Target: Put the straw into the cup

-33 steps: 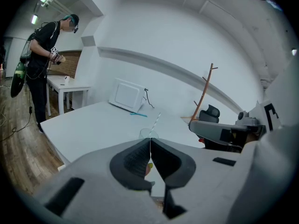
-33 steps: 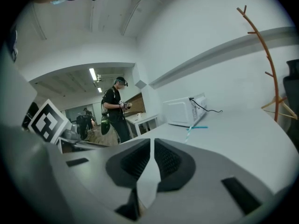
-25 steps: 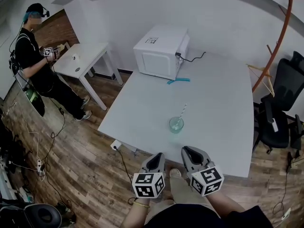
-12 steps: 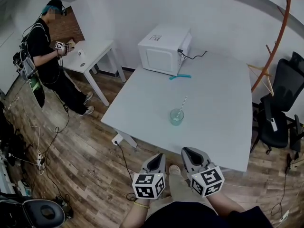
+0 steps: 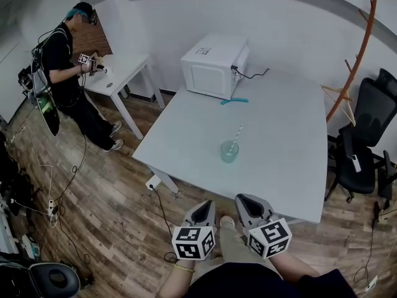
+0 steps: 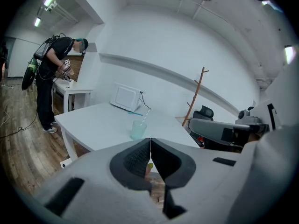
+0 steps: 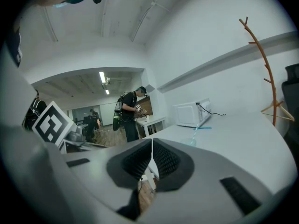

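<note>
A pale green translucent cup (image 5: 229,151) stands near the front of the white table (image 5: 285,123), and a striped straw (image 5: 235,139) leans out of it toward the upper right. The cup (image 6: 138,129) and the straw (image 6: 145,115) show again in the left gripper view, and small in the right gripper view the cup (image 7: 191,141) sits ahead. Both grippers hang off the table's near edge, close to my body. My left gripper (image 5: 204,208) is shut and empty. My right gripper (image 5: 247,202) is shut and empty too.
A white microwave (image 5: 214,64) with a black cable stands at the table's far left, a teal strip (image 5: 234,100) lying in front of it. A person (image 5: 65,61) works at a small white table (image 5: 118,72) on the left. An office chair (image 5: 366,148) and a wooden coat stand (image 5: 356,54) are at the right.
Both grippers drew back a little from the table, toward my body. The view shifted, so cup and table sit slightly higher. The person at the left stepped closer to the small table.
</note>
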The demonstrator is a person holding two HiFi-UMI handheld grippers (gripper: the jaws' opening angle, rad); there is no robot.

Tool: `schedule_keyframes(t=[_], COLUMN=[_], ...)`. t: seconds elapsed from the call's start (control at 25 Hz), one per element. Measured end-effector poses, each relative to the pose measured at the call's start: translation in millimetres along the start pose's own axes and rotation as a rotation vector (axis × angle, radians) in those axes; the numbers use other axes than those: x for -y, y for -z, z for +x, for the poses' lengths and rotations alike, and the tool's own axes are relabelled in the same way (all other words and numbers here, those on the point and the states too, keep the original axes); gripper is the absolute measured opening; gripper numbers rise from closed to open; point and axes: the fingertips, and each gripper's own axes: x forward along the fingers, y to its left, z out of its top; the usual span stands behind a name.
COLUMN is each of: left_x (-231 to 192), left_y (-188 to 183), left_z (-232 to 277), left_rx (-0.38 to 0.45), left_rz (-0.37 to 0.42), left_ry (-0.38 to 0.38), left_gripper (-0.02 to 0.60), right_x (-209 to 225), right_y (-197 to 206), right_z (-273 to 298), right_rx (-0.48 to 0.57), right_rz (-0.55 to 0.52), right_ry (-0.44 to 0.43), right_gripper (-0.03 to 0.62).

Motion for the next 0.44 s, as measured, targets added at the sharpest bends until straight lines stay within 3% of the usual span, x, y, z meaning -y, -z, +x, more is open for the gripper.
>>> schedule_keyframes(t=[0.44], left_x=[3.7], left_y=[1.5], left_z=[-6.5], left_rx=[0.003], left_rz=[0.009], left_ry=[0.011], left_gripper=[0.02], right_x=[-4.6], right_y=[0.6], right_z=[-5.6], right_rx=[0.006], right_rz=[0.001], right_ry=[0.0], right_gripper=[0.034])
